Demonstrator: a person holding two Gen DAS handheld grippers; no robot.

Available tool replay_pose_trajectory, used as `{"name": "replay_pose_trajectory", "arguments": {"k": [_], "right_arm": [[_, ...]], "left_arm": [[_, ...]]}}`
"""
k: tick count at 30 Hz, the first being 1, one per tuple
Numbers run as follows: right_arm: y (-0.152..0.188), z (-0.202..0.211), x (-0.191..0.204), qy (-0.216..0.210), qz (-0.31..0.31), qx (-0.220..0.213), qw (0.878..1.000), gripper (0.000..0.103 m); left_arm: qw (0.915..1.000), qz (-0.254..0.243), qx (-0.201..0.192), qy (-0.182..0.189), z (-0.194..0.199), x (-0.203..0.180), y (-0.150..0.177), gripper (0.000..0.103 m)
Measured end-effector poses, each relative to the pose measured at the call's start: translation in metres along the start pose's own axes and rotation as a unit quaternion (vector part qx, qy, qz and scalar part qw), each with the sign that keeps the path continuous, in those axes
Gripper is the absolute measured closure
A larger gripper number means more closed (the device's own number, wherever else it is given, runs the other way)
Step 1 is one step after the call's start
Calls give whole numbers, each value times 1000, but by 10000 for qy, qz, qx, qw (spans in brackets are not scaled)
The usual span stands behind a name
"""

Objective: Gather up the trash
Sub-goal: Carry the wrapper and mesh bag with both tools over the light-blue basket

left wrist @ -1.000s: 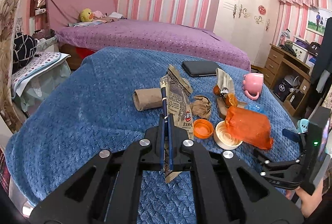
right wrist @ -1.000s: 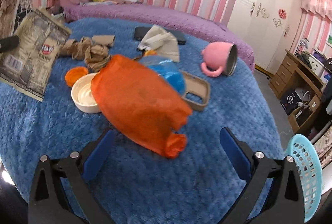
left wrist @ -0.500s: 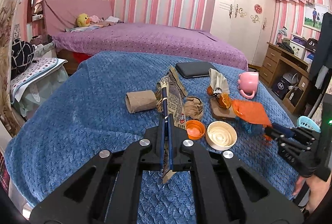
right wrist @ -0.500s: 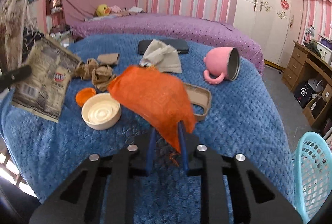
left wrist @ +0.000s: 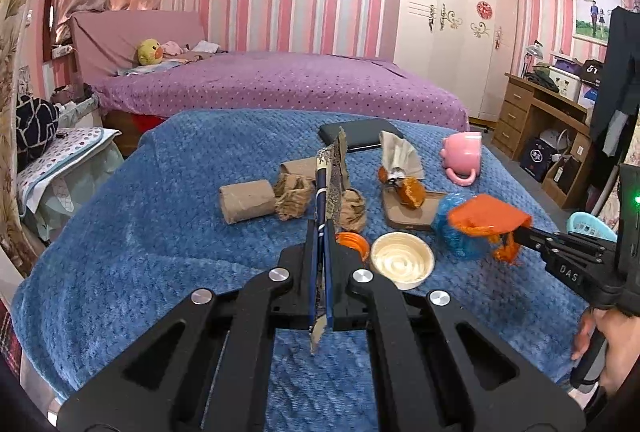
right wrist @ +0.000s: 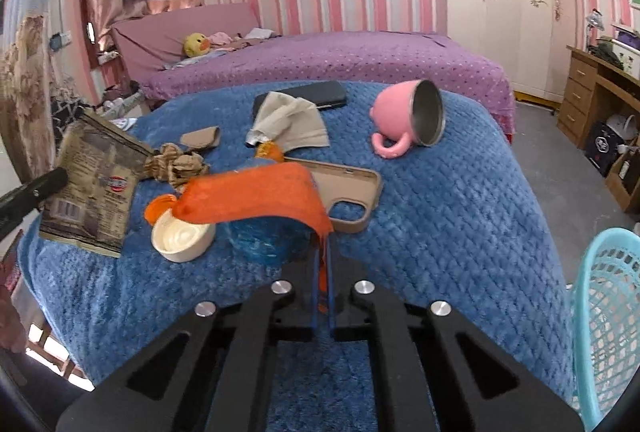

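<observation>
While the right gripper (right wrist: 322, 272) is pinching a corner of the orange plastic bag (right wrist: 256, 198), its jaws, having just been closing, are standing fully together on the film, and the bag is hanging clear of the blue blanket (right wrist: 460, 216).
- Left gripper (left wrist: 320, 256): jaws pressing flat together on the lower edge of a brown printed wrapper (right wrist: 94, 186); the wrapper is standing edge-on in the left wrist view and spreading out flat, off the blanket, in the right wrist view.
- Under the bag: a blue crinkled wrapper (right wrist: 260, 238), partly hidden by the orange film; what kind of wrapper it is cannot be told.
- Lying on the blanket: white round lid (right wrist: 182, 236), orange cap (right wrist: 160, 208) half covered by that lid and the bag, crumpled brown paper (right wrist: 176, 166), cardboard tube (left wrist: 247, 201), tan phone case (right wrist: 348, 192), beige cloth (right wrist: 292, 122), an orange item under the cloth that is hard to make out, dark flat case (right wrist: 320, 94), pink mug (right wrist: 408, 120) lying on its side.
- Light blue basket (right wrist: 608, 316): standing just beyond the blanket's right edge, cut off by the frame.
- Open room: bare blanket running between the mug and the near right edge; the left near corner is also lying bare.
- A hand (left wrist: 612, 348) is showing partly at the right gripper's handle, cut off at the edge.
</observation>
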State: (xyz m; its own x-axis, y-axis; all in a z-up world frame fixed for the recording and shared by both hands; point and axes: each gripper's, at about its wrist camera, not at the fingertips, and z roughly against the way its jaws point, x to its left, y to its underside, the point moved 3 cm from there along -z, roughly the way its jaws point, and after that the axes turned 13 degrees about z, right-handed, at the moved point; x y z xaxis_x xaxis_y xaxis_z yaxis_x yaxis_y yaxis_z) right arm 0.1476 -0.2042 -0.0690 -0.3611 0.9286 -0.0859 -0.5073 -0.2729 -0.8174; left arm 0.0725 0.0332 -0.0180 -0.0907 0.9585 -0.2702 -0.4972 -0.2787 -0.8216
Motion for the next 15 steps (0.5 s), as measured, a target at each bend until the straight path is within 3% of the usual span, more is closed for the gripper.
{"name": "replay_pose_trajectory", "arguments": {"k": [6, 15], "right_arm": [[-4, 25, -9, 352, 187, -272, 9988, 102], [18, 82, -95, 1023, -426, -566, 9922, 102]], "left_arm": [[9998, -86, -51, 178, 9, -23, -4, 103], [9964, -341, -82, 770, 15, -99, -5, 103]]}}
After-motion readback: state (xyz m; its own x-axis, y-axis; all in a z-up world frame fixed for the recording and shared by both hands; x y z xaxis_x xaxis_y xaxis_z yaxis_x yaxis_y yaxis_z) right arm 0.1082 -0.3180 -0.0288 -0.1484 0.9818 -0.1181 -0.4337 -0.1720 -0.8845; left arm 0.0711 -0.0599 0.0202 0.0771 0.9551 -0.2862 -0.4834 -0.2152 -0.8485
